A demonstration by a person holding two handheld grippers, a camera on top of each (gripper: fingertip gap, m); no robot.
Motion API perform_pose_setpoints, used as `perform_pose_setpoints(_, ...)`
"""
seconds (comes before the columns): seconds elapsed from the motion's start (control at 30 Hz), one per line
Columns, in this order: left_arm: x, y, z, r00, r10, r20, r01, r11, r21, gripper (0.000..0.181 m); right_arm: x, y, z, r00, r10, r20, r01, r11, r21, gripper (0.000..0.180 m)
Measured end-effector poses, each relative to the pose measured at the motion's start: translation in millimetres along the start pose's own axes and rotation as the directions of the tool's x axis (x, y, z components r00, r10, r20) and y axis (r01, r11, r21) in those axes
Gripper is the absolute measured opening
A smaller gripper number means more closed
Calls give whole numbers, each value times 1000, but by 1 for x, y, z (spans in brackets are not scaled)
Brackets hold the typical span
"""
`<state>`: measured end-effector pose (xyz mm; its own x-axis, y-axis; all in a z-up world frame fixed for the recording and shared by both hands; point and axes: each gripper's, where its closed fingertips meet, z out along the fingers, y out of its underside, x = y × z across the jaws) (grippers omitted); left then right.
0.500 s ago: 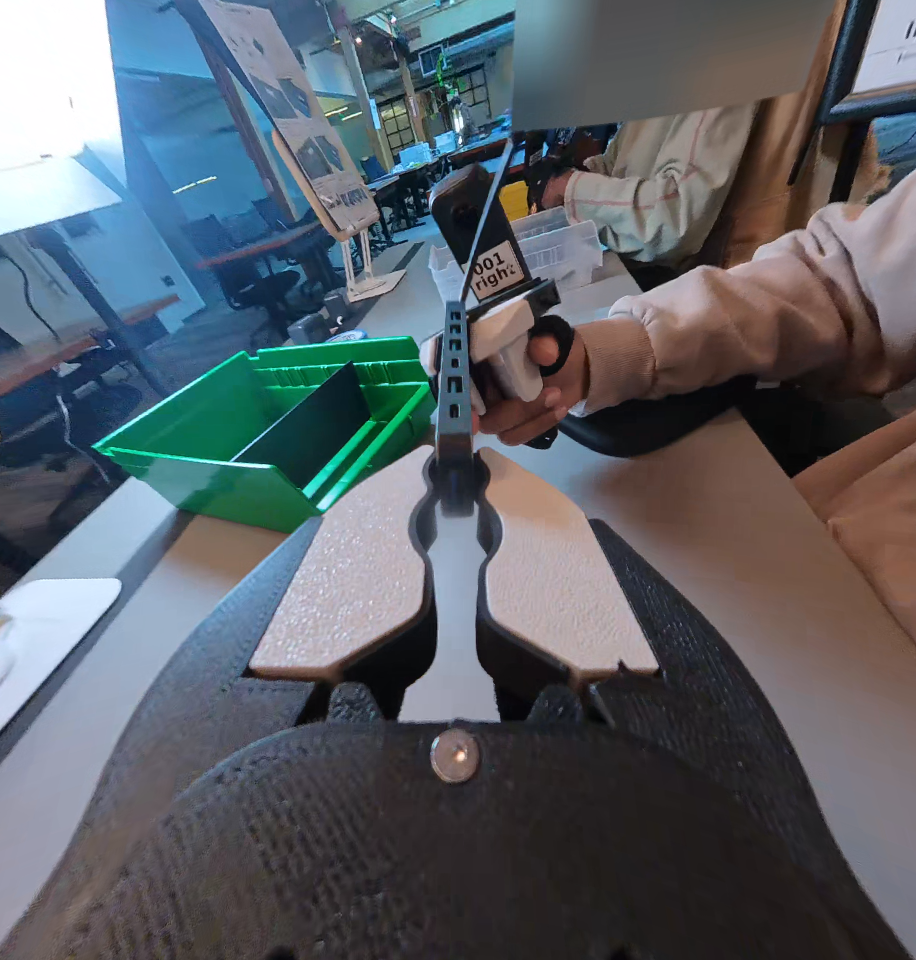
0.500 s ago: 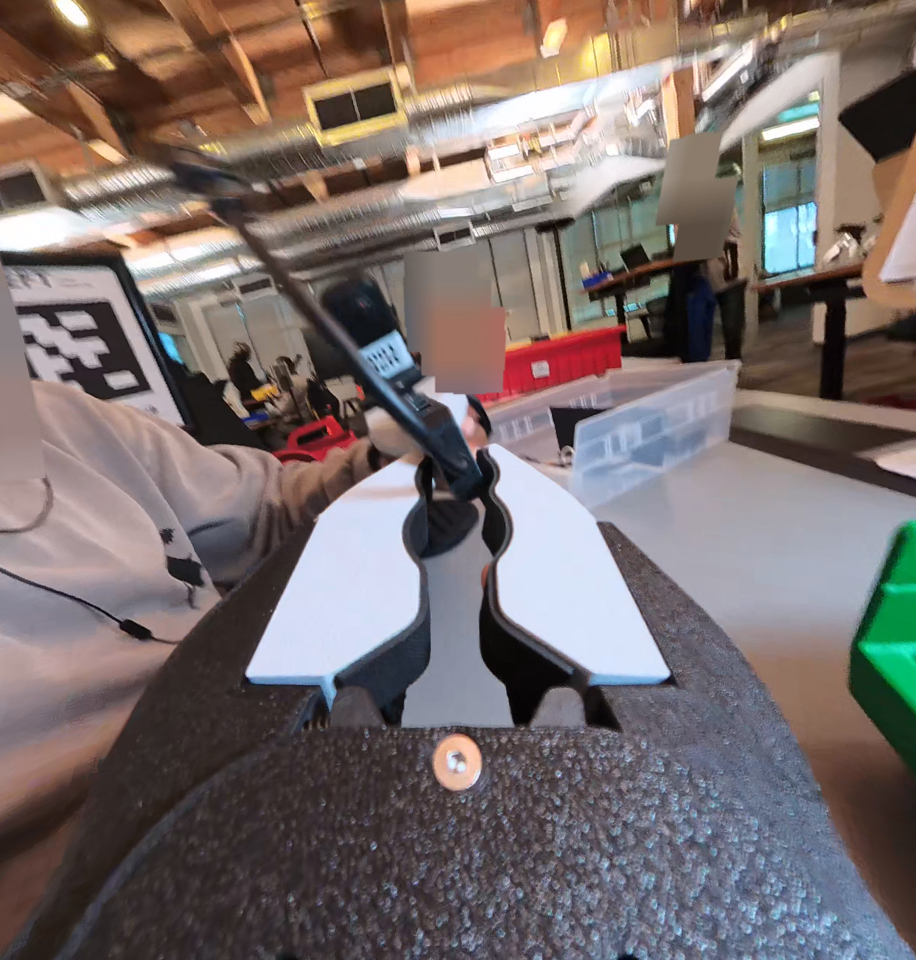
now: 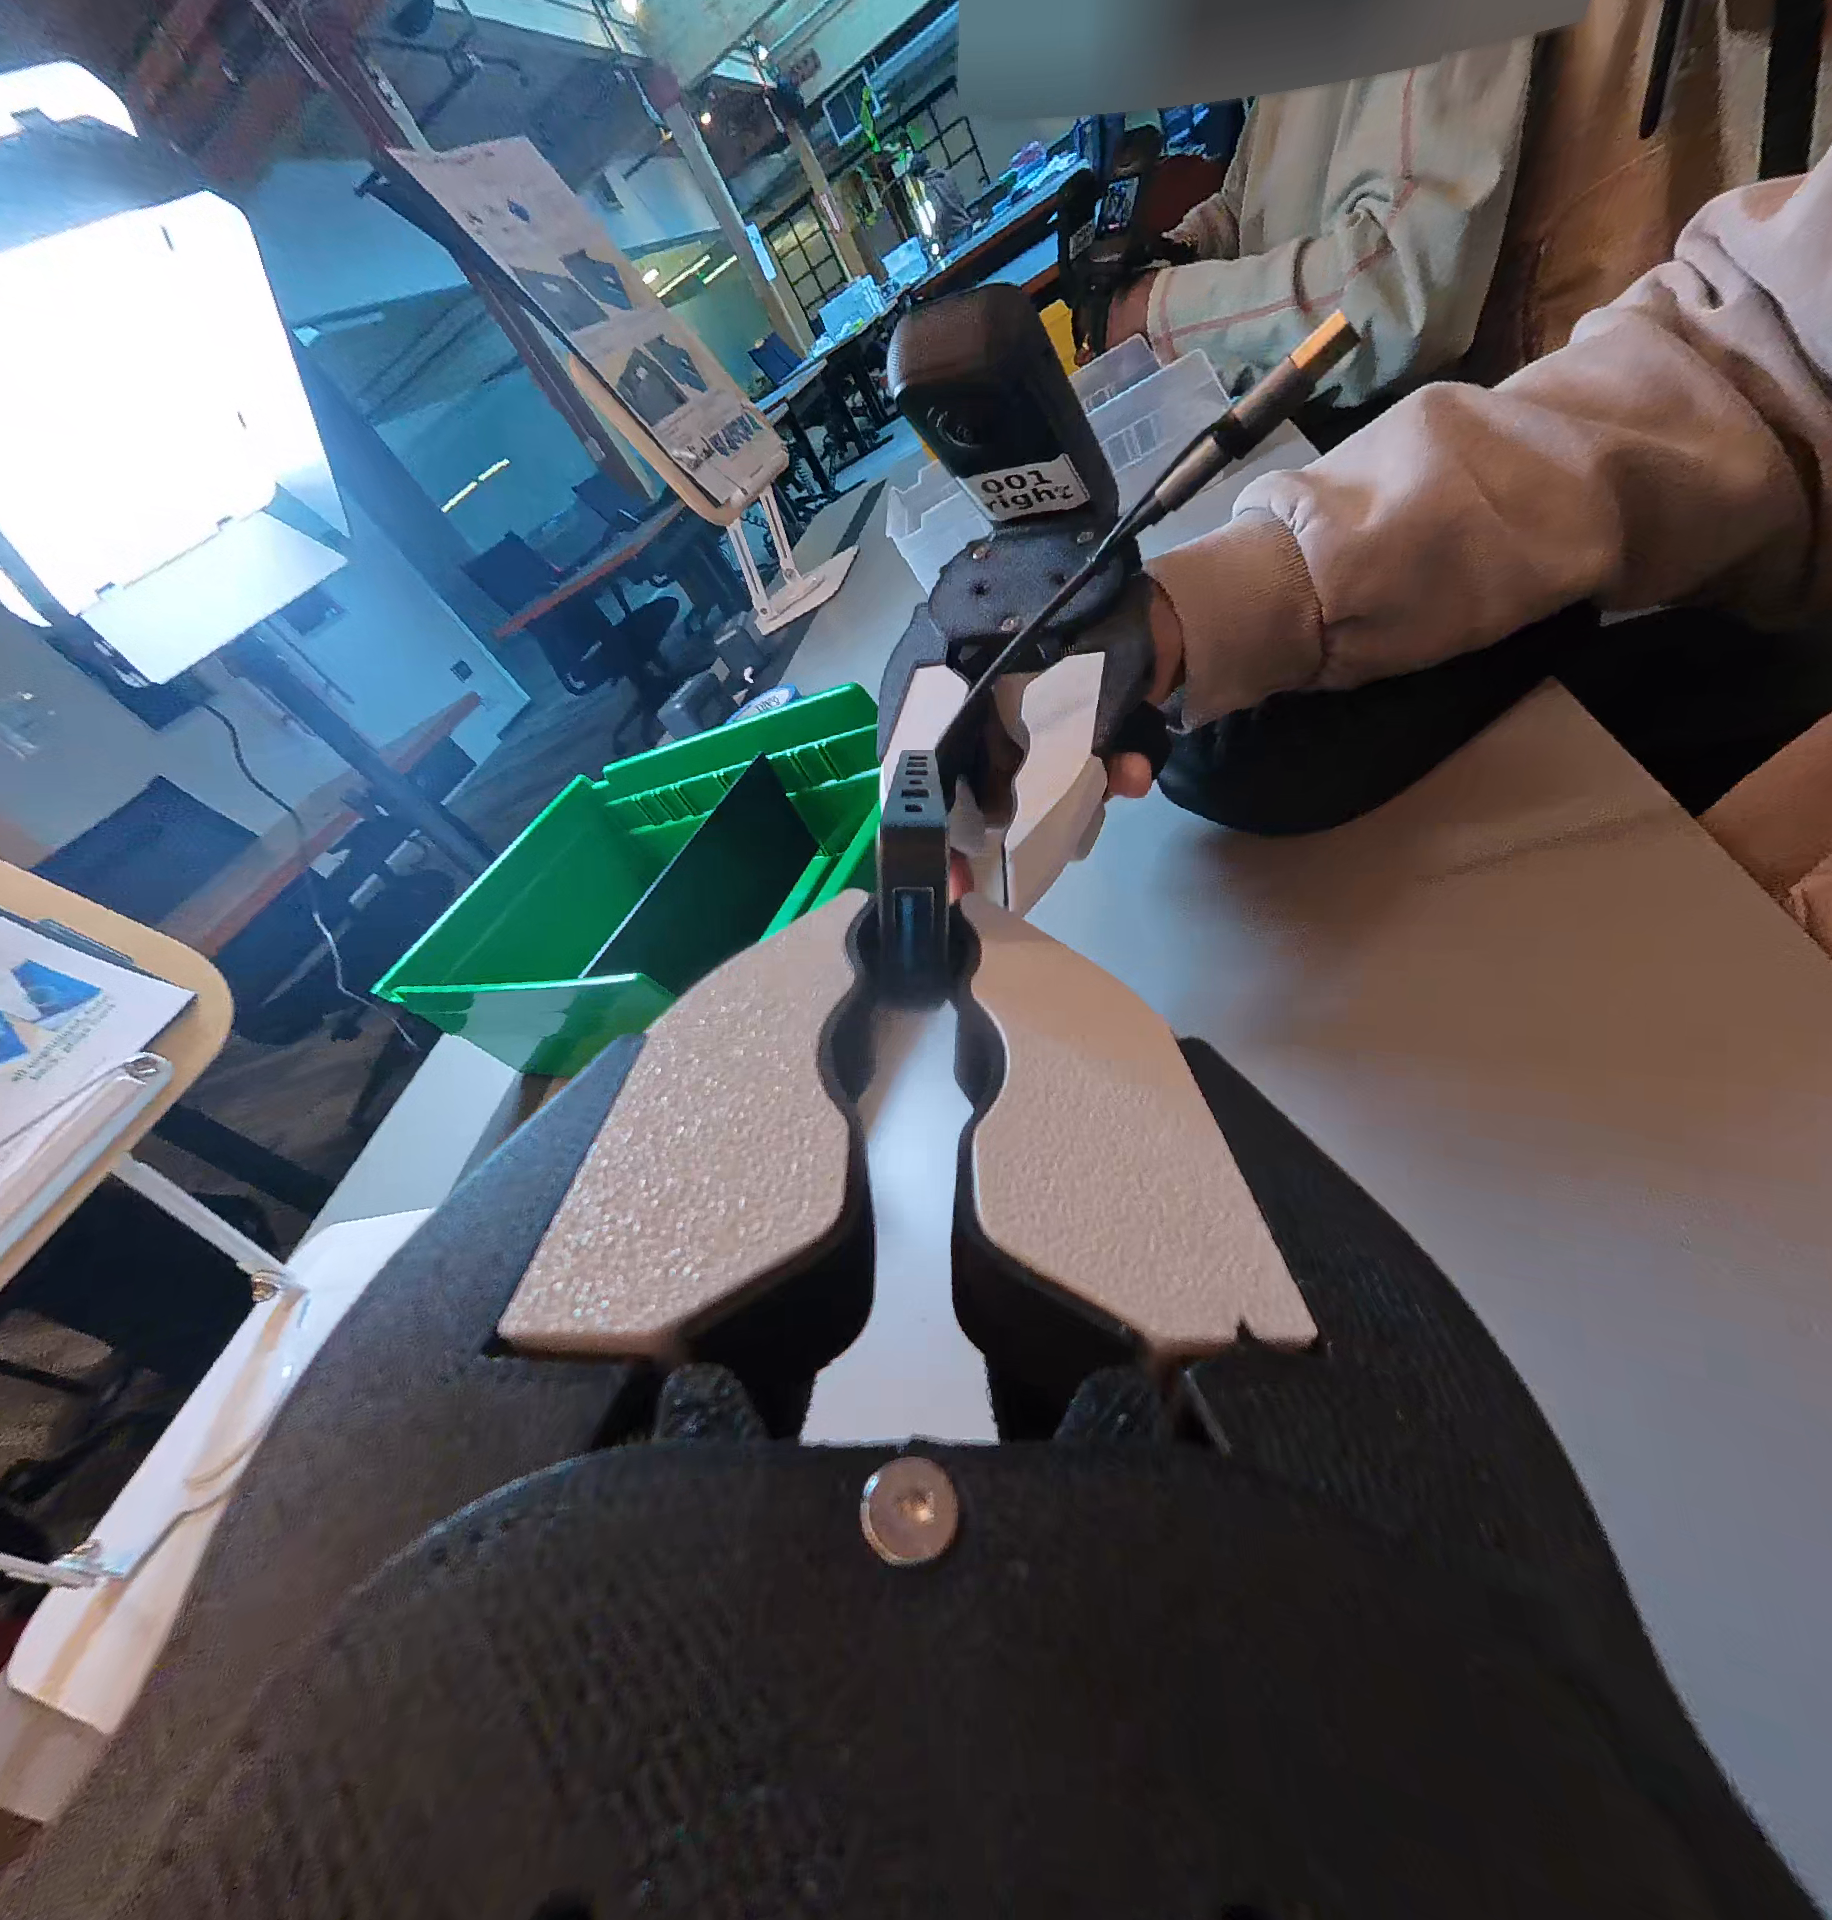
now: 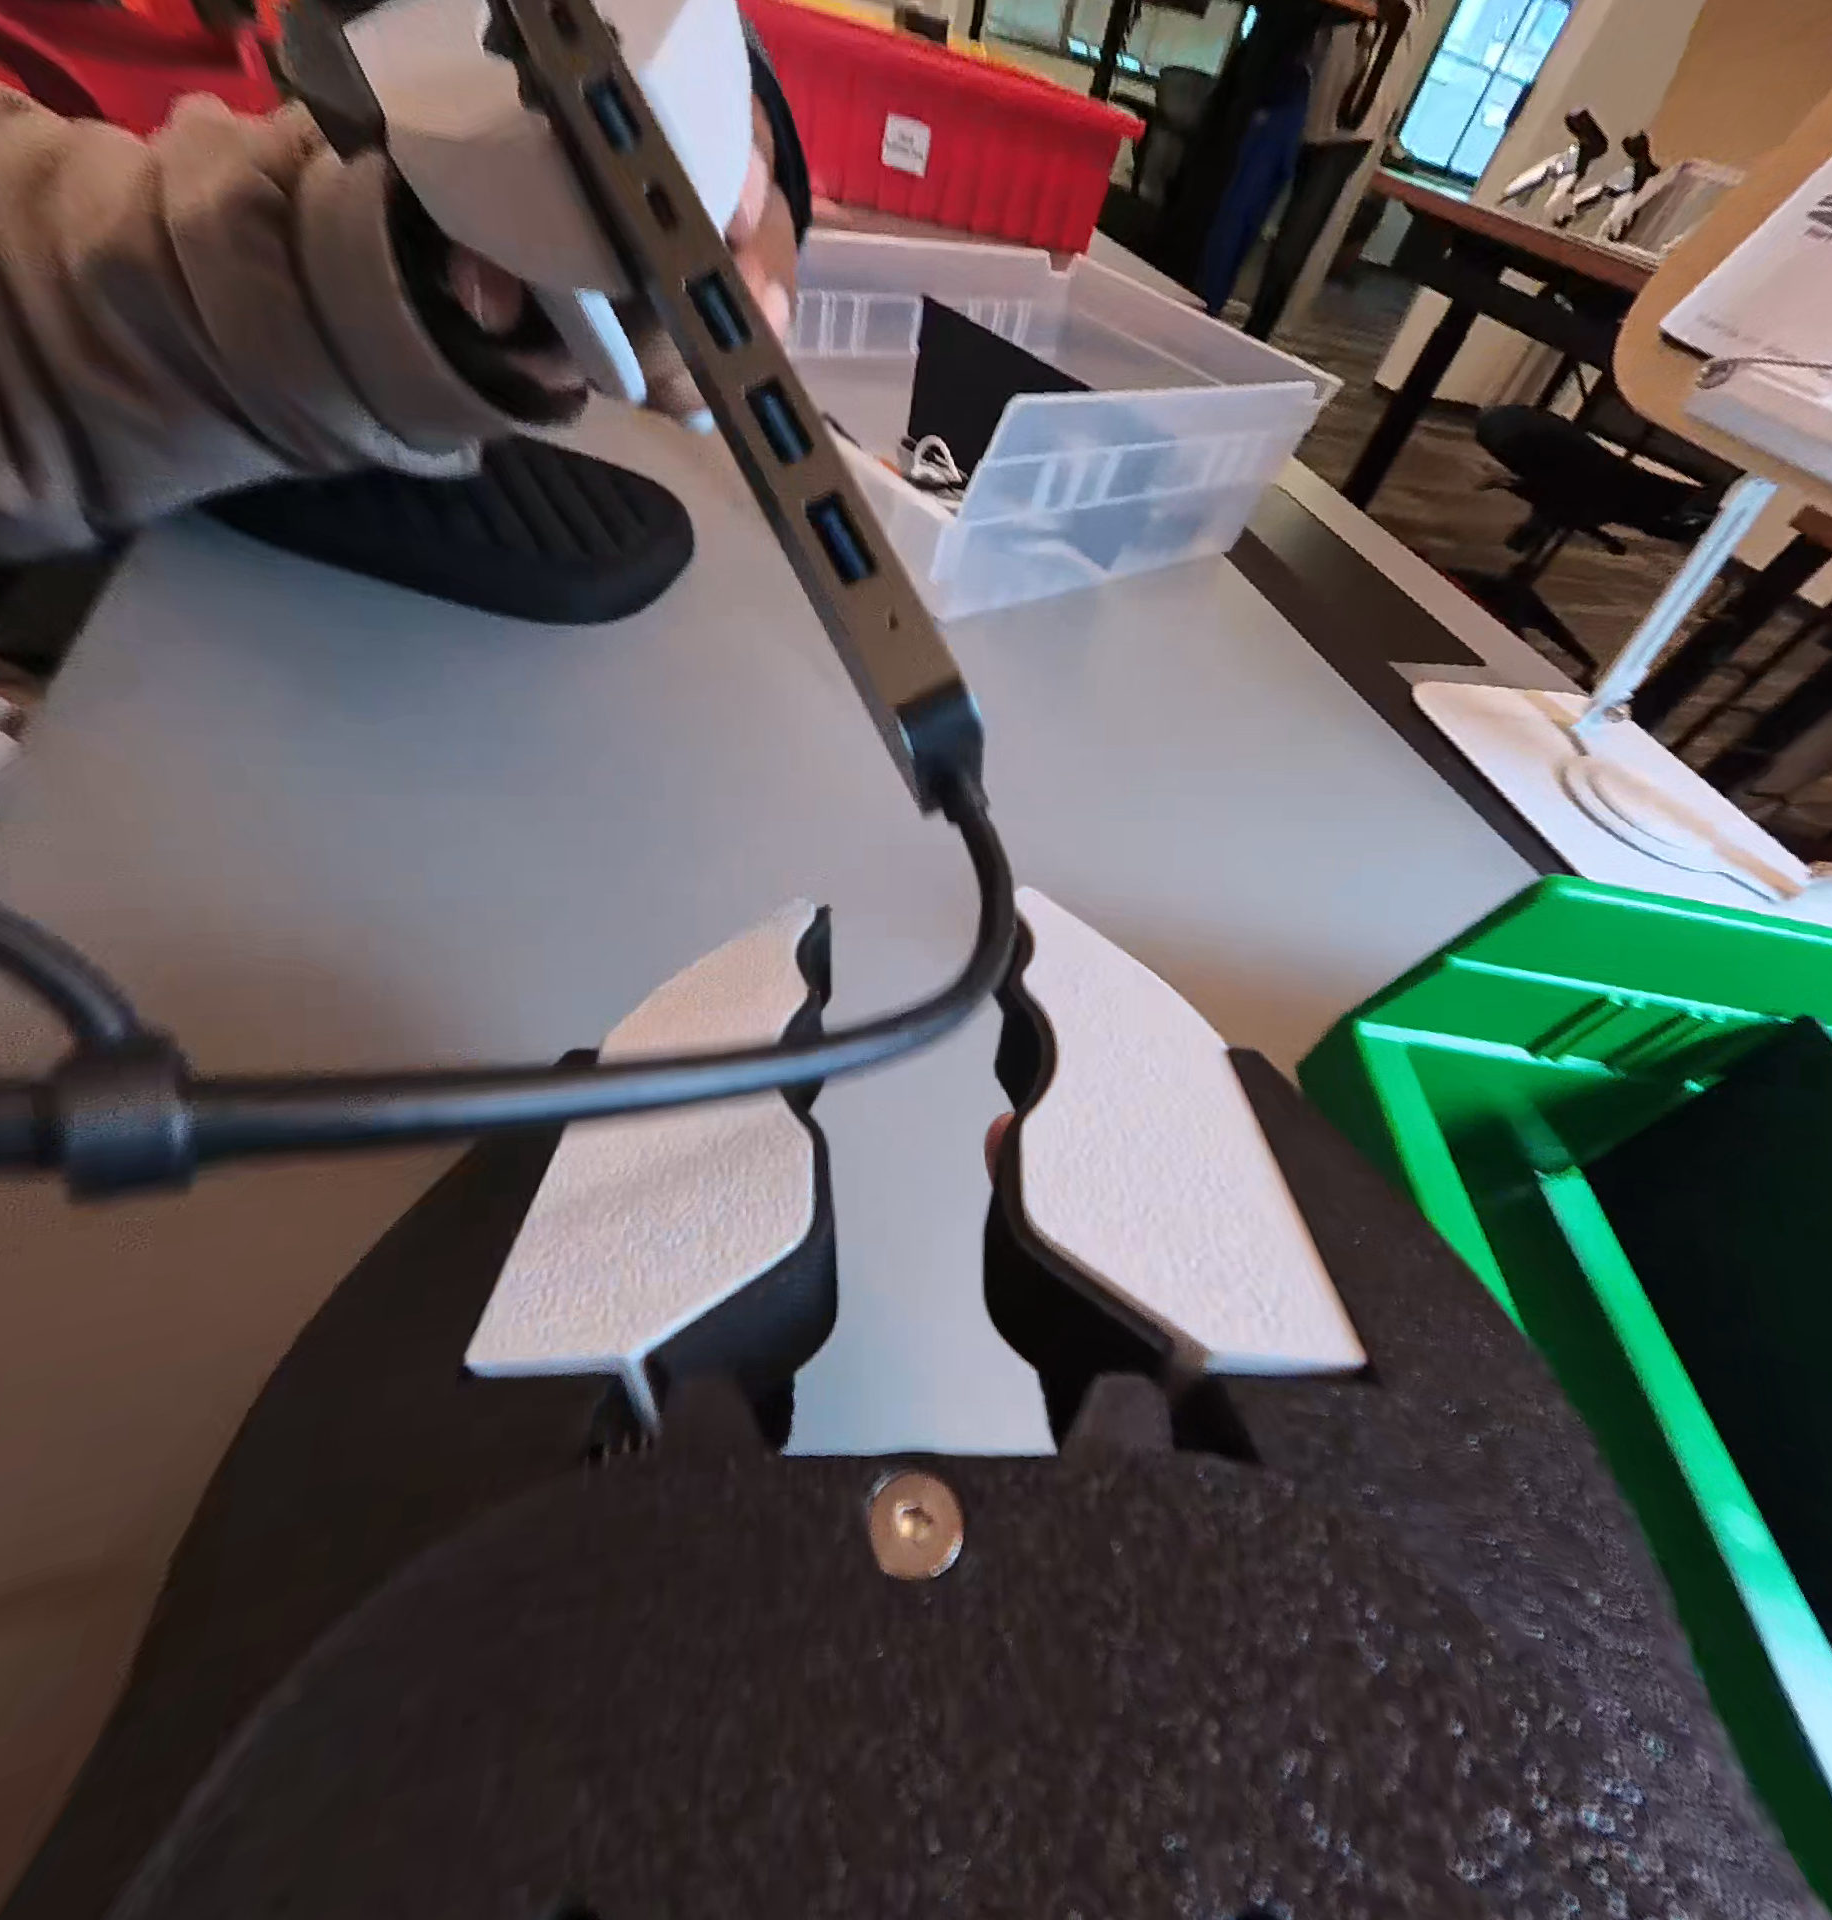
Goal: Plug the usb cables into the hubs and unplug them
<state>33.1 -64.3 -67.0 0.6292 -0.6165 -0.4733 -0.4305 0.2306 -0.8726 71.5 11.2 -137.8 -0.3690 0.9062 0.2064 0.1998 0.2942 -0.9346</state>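
— Grey table (image 3: 1411,1039) is stretching under both grippers, green bin (image 3: 621,914) sitting near its edge. What is the left gripper (image 3: 907,935) doing?

— Its fingers are pinching the dark hub (image 3: 912,831) by one end, held above the table.

— And the right gripper (image 4: 917,956)?

— Its fingers are standing narrowly apart, the hub's black cable (image 4: 683,1070) passing loosely between their tips.

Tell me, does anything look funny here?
The hub, pinched by the left hand-held gripper, trails its black cable across the open fingers of the right hand-held gripper; its plug sticks up unplugged.
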Motion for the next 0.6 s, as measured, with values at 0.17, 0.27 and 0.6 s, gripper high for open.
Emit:
perform_pose_setpoints(0.17,-9,-5,-12,994,97,44,-98,995,3,11,38,-1,-40,984,-34,-177,30,999,-23,37)
perform_pose_setpoints(0.27,-5,-8,-14,990,140,24,-141,990,18,11,70,-25,-82,947,-18,-320,45,996,76,36)
perform_pose_setpoints(0.6,23,-3,4,975,217,-44,-216,976,27,11,-30,-67,-11,922,-360,142,377,917,-128,38)
